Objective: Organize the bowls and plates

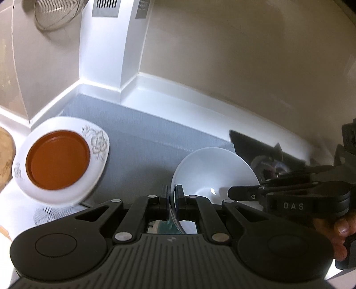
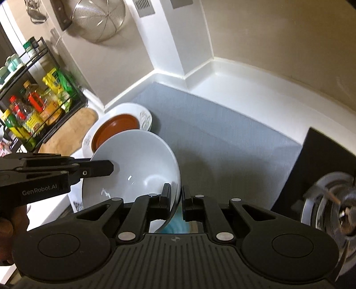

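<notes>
- Far left in the right wrist view, a black wire rack crowded with bottles and packets, a wooden board lying beside it.
- Next, a flowered white plate with an orange-brown plate stacked on it, just left of the bowl, on the grey mat.
- Centre: white bowl, tilted, gripped from both sides – left gripper jaws pinched tight on its near rim, right gripper jaws narrow on the opposite rim.
- A hand behind the right gripper.
- Right, a gas hob.
- White bench, beige walls, a mesh strainer hanging.
</notes>
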`<state>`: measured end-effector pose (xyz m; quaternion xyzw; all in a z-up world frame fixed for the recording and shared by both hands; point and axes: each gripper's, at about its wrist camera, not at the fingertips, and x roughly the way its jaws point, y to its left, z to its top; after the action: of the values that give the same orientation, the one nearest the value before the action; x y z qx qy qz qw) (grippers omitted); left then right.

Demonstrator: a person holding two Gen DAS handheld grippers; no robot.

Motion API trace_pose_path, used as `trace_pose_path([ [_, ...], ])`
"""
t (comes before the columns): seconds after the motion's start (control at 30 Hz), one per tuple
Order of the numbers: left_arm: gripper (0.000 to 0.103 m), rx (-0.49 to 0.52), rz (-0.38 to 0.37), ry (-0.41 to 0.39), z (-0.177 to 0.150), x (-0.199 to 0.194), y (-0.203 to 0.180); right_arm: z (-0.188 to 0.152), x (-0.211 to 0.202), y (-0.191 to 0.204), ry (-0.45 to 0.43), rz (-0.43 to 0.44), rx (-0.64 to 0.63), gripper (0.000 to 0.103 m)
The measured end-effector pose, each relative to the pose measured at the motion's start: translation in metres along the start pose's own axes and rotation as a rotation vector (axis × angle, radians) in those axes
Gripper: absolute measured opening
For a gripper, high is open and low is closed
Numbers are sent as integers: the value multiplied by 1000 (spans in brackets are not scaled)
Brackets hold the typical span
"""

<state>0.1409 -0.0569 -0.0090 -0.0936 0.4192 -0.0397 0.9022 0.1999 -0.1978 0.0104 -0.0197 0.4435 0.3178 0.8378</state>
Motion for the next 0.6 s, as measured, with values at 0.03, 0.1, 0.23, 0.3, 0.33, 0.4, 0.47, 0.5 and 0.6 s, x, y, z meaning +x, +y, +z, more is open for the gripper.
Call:
trace_pose_path([
  [0.03,4,1,3,4,-3,0,-1,-4,0,0,9,-1,4,10],
  [0.1,4,-5,3,21,-9,2,0,-12,2,2,23,-3,10,10],
  [0.23,5,-5,6,35,-17,3,-1,-26,7,3,53,-9,27,10],
  [0.3,5,-8,5,42,-20,5,-1,-30,8,3,59,-8,30,10],
  [0.33,5,-9,5,46,-21,6,-1,-33,9,3,63,-9,32,10],
  [0.4,5,-8,7,54,-23,9,-2,-35,11,2,75,-11,38,10],
  [0.47,5,-10,6,60,-24,12,-2,-36,12,2,86,-18,40,10],
  [0.5,5,-10,5,63,-24,13,-2,-37,13,2,89,-21,40,10],
  [0.6,5,-14,11,72,-27,16,-2,-37,17,2,105,-27,44,10],
])
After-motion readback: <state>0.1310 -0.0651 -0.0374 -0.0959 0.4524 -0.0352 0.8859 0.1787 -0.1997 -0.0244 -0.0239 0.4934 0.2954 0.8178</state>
